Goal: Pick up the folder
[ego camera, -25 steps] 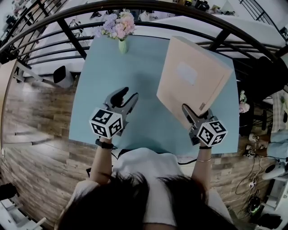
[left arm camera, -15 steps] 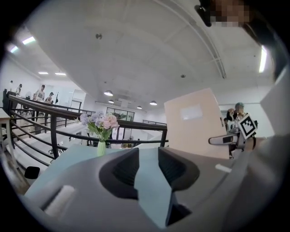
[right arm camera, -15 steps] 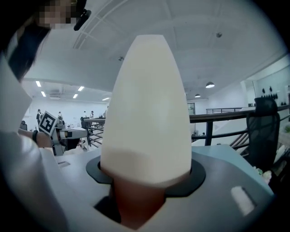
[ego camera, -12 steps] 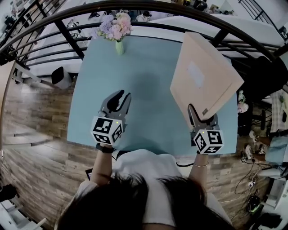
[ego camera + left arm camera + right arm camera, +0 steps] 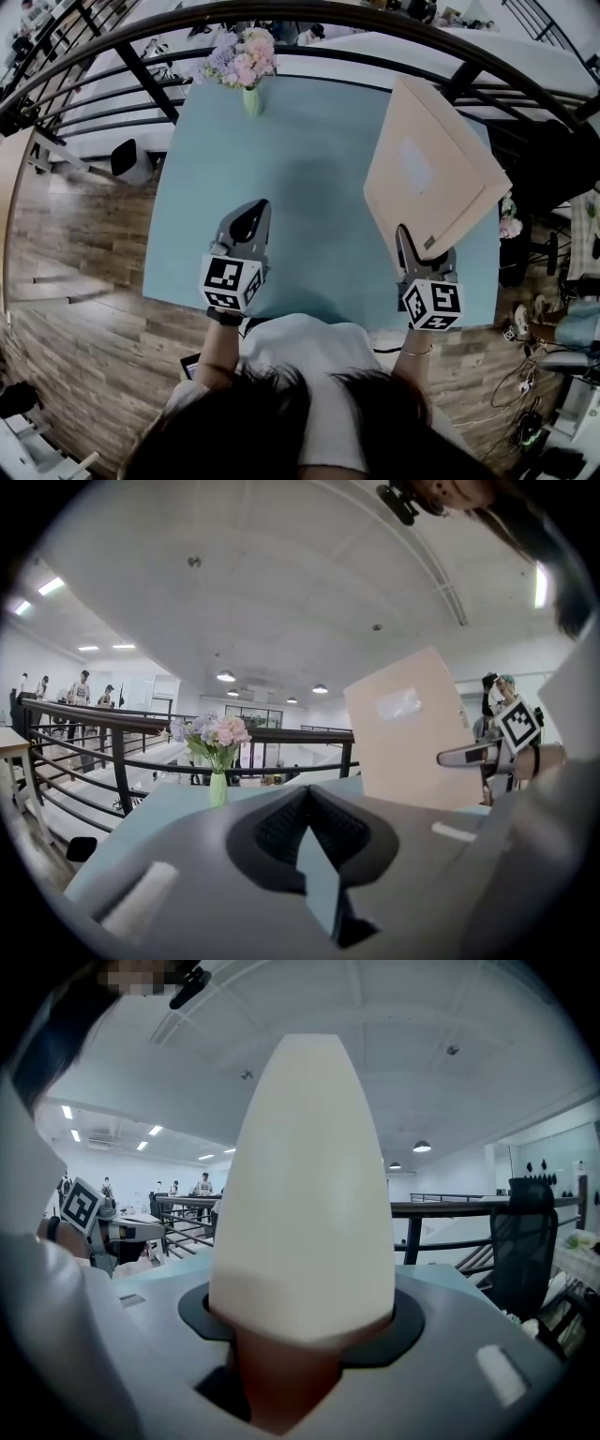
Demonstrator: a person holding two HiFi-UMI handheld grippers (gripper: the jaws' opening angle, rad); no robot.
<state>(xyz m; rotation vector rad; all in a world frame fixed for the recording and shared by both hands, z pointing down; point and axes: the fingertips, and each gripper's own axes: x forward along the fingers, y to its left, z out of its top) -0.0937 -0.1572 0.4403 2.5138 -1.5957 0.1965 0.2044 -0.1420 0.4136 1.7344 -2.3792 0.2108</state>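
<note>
View from above a person standing at a light blue-green rectangular tabletop (image 5: 281, 187), with a two-fingered grey gripper in each hand.

In the right half of the frame, the right gripper (image 5: 405, 234) has its fingers clamped on the lower corner of a flat, pale beige card folder (image 5: 436, 183) with a small pale label on its cover. The right gripper view shows the folder's edge filling the gap between the fingers, which press on it from both sides. The folder stands tilted, fanning up and away towards the upper right. Seen from the left gripper view it rises upright above the tabletop's far side. It appears to be lifted off the surface, held only at that one corner.

In the lower left of centre, the left gripper (image 5: 251, 214) hovers over bare tabletop, well apart from the folder. Its fingers have just been closing and now meet, with nothing between them.

At the top edge of the tabletop, a small pale green vase of pink and lilac flowers (image 5: 247, 66) stands clear of the action. A dark metal railing (image 5: 281, 14) curves behind.

The pick-up looks essentially done: the folder is gripped and raised. What may remain is steadying it, since a single corner hold could let it swing or slip.
</note>
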